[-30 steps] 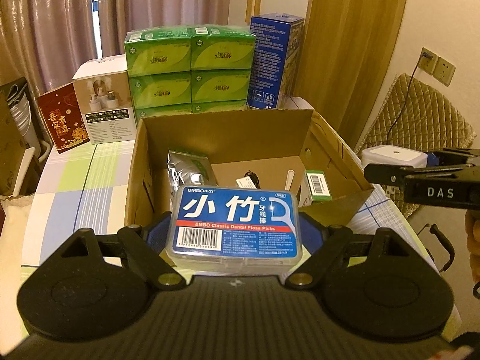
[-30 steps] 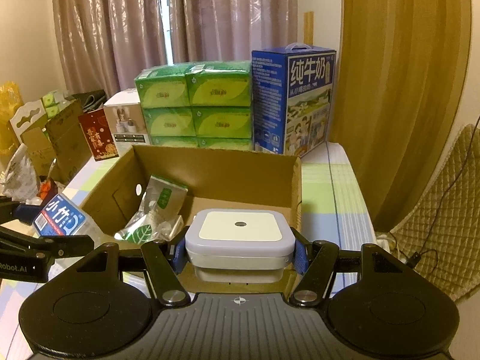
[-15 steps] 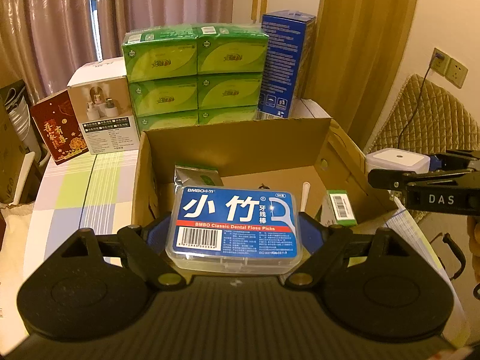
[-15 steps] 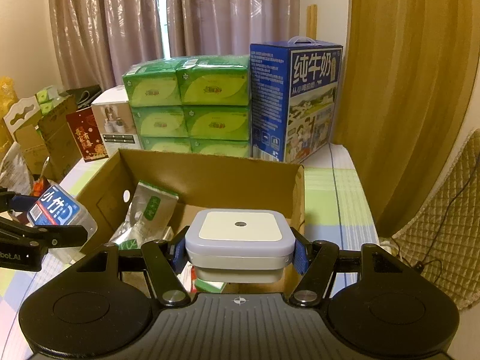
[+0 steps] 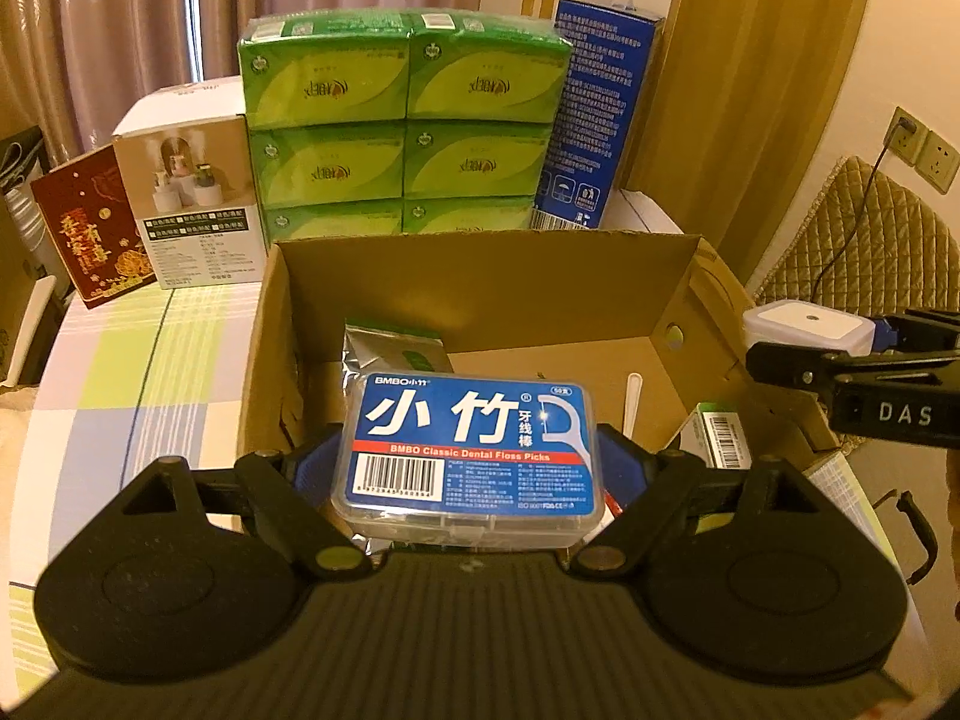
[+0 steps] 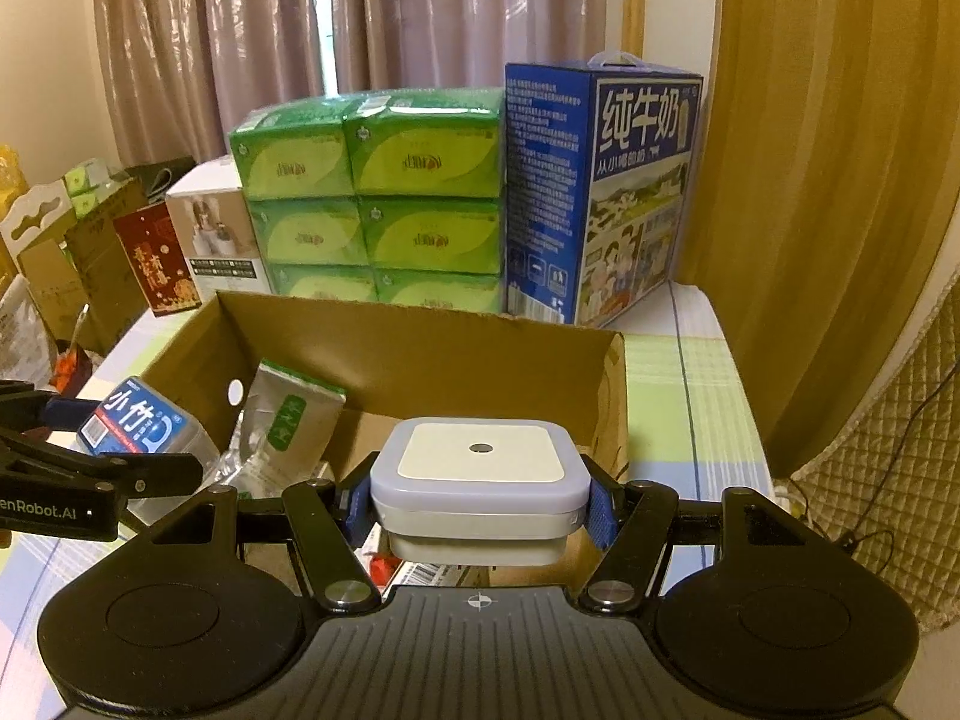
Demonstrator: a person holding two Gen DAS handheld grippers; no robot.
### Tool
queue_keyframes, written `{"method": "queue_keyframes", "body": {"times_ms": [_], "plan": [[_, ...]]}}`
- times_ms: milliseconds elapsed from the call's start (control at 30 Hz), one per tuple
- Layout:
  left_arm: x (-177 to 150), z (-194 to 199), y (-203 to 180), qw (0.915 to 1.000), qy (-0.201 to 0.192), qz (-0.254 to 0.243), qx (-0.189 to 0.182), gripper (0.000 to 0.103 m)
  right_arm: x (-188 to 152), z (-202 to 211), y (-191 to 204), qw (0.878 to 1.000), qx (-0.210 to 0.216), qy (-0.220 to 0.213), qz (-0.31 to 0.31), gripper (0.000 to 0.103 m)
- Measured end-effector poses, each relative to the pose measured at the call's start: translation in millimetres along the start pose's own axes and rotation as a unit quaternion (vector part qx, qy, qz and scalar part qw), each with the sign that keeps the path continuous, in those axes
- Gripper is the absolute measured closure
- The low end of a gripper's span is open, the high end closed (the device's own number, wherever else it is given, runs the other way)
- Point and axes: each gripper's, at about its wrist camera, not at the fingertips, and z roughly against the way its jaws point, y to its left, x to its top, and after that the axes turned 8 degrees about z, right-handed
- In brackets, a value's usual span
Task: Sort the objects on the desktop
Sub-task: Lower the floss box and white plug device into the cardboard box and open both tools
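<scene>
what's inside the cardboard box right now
Inside the cardboard box: a silver foil pouch, a small barcoded green box and a white stick. The held floss case hides the near floor.

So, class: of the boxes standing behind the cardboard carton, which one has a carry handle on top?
The tall blue milk box, right of the green tissue packs. The white box and red box on the left have flat tops.

Stacked green tissue packs (image 5: pixel 399 120), blue milk carton (image 6: pixel 600 192), curtains (image 6: pixel 360 18)
</scene>
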Motion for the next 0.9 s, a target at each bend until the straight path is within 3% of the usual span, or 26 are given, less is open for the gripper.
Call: {"method": "queue_keyframes", "body": {"times_ms": [467,567,900], "plan": [[6,-24,4,0.9995,0.000,0.027,-0.016,0.019,-1,-16,1,1.000,-0.001,0.006,0.004,0.041],[8,-25,5,0.9992,-0.009,0.038,-0.011,0.014,-2,-18,0,1.000,-0.002,0.007,0.003,0.041],[2,-18,13,0.9995,-0.011,0.029,-0.005,0.014,-3,-18,2,1.000,0.001,0.008,0.004,0.041]]}}
